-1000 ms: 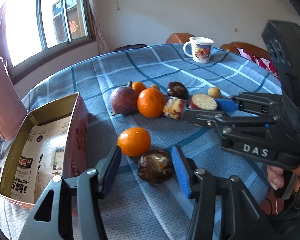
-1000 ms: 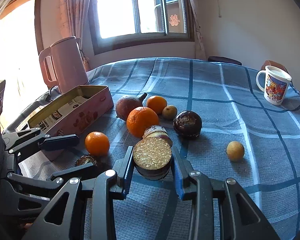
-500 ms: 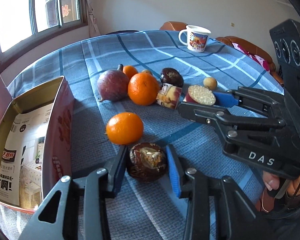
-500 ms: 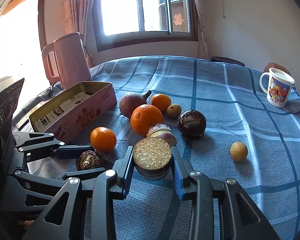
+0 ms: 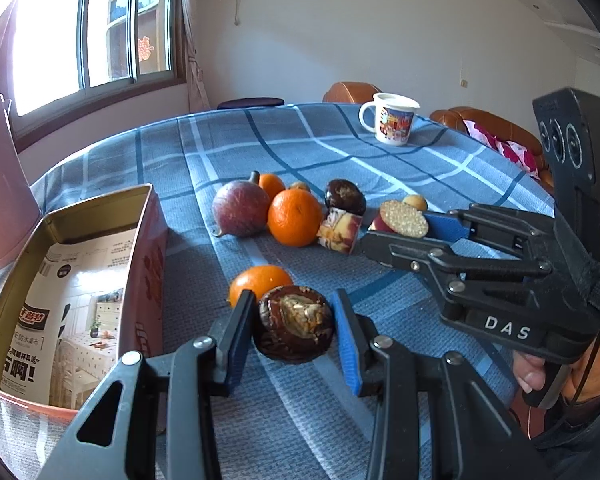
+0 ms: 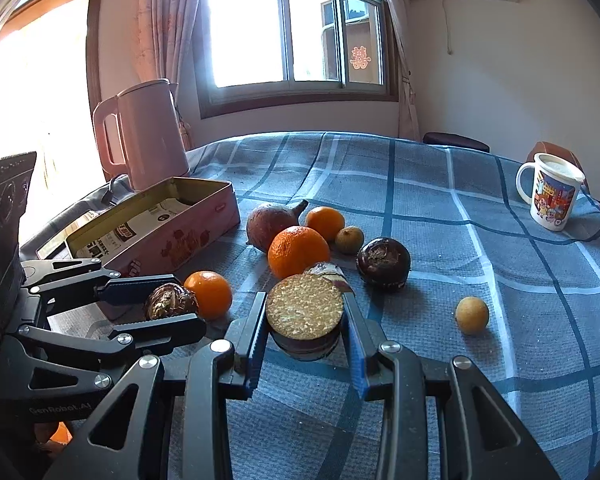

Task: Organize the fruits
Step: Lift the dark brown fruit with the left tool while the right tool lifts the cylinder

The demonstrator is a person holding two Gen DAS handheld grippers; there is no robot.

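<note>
Left hand-held gripper (image 5: 294, 330), closed on a dark brown, wrinkled round fruit (image 5: 296, 322) just above the blue checked counter (image 5: 228, 148) beside the open tin box (image 5: 142, 248); right hand-held gripper (image 6: 305, 334) clamps a halved fruit with grainy pale cut face (image 6: 305, 306). Both probably light, soft-skinned; grip across the widest part.

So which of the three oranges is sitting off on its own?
The small round orange beside the pink tin, just behind the left gripper; the others sit clustered farther back.

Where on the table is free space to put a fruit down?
Bare cloth lies between the small yellow fruit and the mug. The open tin holds only paper. Crowded: the fruit cluster around the big orange.
</note>
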